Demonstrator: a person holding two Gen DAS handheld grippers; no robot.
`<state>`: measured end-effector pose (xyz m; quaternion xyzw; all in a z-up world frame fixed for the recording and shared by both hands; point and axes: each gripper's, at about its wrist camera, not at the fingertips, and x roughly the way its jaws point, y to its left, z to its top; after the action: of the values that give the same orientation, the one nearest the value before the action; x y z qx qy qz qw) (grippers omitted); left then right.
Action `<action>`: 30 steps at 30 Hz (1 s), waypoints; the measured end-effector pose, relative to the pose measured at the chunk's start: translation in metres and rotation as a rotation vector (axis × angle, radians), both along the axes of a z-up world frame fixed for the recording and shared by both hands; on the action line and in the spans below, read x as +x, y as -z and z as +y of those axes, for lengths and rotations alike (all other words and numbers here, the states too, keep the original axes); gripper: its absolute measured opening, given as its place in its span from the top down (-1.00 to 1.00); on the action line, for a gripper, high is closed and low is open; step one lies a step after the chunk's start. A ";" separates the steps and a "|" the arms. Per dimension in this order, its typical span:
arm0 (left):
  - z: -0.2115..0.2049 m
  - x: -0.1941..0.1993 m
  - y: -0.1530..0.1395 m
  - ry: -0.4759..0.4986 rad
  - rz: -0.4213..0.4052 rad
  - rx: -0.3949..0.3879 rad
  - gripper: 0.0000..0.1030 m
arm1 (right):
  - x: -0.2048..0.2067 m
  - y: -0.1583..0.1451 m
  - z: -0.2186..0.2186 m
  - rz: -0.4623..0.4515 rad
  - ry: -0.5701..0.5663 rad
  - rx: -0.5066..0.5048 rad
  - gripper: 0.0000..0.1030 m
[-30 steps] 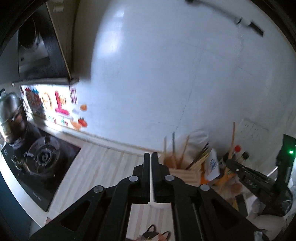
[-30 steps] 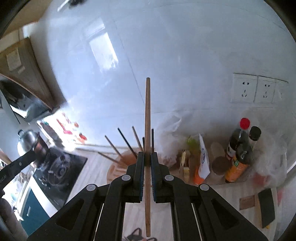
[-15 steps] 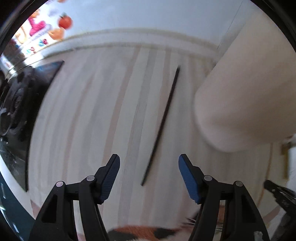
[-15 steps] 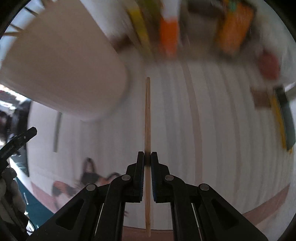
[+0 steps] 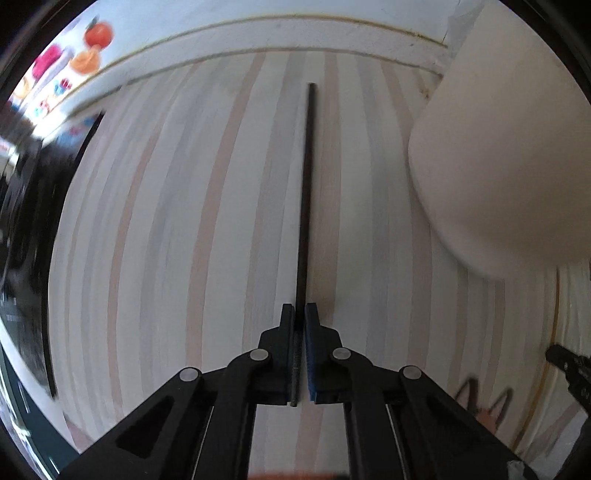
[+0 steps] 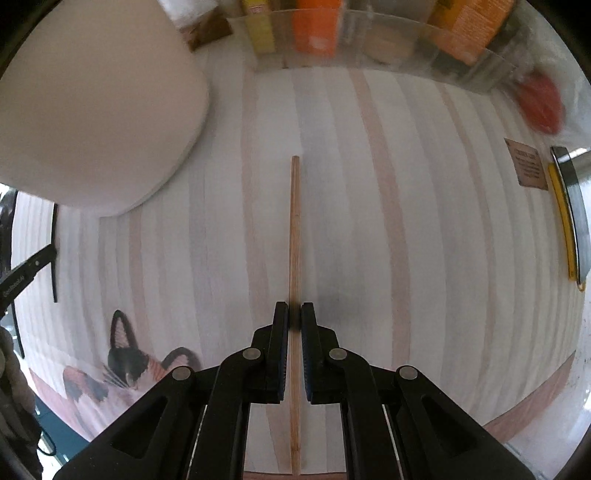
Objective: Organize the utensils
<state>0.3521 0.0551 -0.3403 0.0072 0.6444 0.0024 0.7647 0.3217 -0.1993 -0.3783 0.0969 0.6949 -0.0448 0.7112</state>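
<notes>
Half a second ago your left gripper (image 5: 300, 314) stood spread wide with the black chopstick (image 5: 306, 192) lying loose and slanted on the striped mat (image 5: 166, 221) ahead of it. Now the jaws are pressed in on the near end of that chopstick, which runs straight away from you down the middle of the left view toward the wall edge. The pale holder (image 5: 498, 166) sits to its right, well apart from the stick, as before.

Your right gripper (image 6: 294, 314) is unchanged in its grip: it still pinches the wooden chopstick (image 6: 294, 229), which points straight ahead with its tail running back between the fingers to the bottom of the view. The blur of half a second ago has settled, and the holder (image 6: 92, 110) now fills the upper left, not touching the stick.

You cannot tell whether either chopstick is resting on the mat or lifted just off it. The holder's rim is cut off in both views, so its contents are out of sight. The stove (image 5: 22, 229) at far left is smeared by motion. The bottles and packets (image 6: 314, 29) along the top of the right view are cropped and soft; labels are unreadable.
</notes>
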 end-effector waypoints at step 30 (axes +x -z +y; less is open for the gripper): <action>-0.052 -0.043 0.012 -0.051 0.079 -0.017 0.44 | -0.017 0.013 0.016 0.032 -0.100 -0.004 0.86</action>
<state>0.3089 0.0032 -0.3528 -0.0157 0.6742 0.0162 0.7382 0.3046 -0.1828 -0.3908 0.0599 0.7099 -0.0120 0.7017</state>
